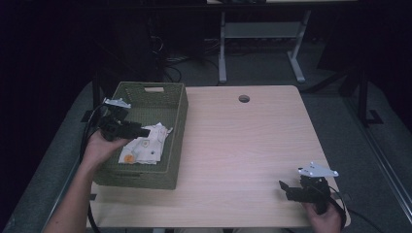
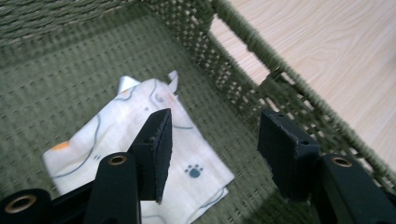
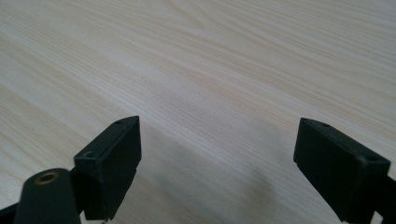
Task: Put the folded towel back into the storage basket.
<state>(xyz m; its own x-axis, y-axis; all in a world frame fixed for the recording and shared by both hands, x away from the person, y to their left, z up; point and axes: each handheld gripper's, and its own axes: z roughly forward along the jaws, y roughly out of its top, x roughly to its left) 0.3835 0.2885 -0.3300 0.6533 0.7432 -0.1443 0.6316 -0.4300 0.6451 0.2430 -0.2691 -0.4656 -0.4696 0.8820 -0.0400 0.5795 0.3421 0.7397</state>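
Pale wood table, dark room behind. Green woven basket at left edge; folded printed cloth flat on basket floor. Left gripper hovers just above cloth, jaws apart, nothing between, cloth below and left of jaws. Right gripper at near right corner, jaws wide, empty, well apart from basket.

Black 2-jaw tool; brass-ringed screw holes; grey plate.
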